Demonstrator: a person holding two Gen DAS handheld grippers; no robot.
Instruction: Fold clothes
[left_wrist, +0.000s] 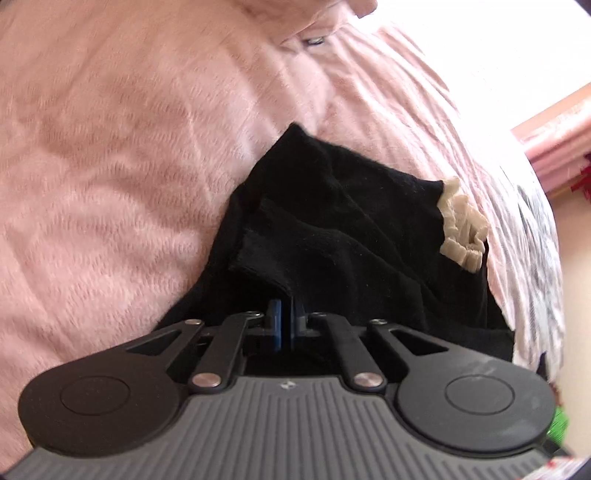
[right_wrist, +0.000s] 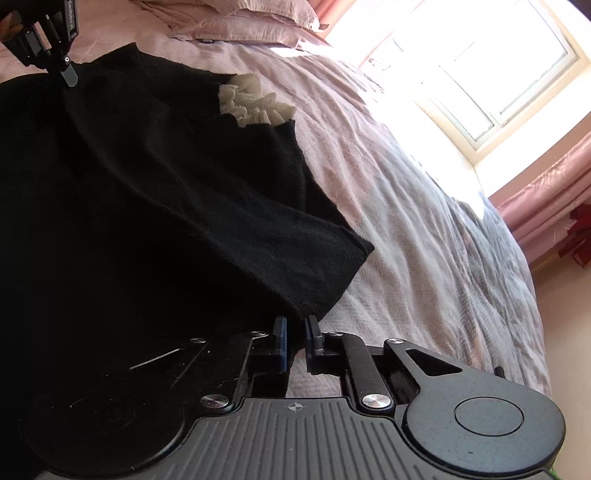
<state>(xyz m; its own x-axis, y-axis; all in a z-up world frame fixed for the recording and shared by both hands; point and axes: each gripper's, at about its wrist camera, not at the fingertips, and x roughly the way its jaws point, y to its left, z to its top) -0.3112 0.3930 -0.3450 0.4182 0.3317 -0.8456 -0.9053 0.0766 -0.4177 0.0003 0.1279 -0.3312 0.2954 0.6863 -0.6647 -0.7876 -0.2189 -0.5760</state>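
Note:
A black knit garment (left_wrist: 351, 229) with a cream ruffled trim (left_wrist: 461, 229) lies spread on a pink bed cover (left_wrist: 110, 147). My left gripper (left_wrist: 285, 314) is shut on a folded edge of the garment, its blue pads pinching the cloth. In the right wrist view the black garment (right_wrist: 147, 184) fills the left half, with the ruffle (right_wrist: 255, 101) near its far edge. My right gripper (right_wrist: 295, 328) holds the near corner of the hem, cloth running down between its fingertips. The left gripper (right_wrist: 68, 79) shows at the top left, on the garment's far edge.
Pink pillows (right_wrist: 240, 22) lie at the head of the bed. A bright window (right_wrist: 480, 62) and pink curtains (right_wrist: 546, 206) stand on the right. The wrinkled bed cover (right_wrist: 424, 221) stretches to the right of the garment.

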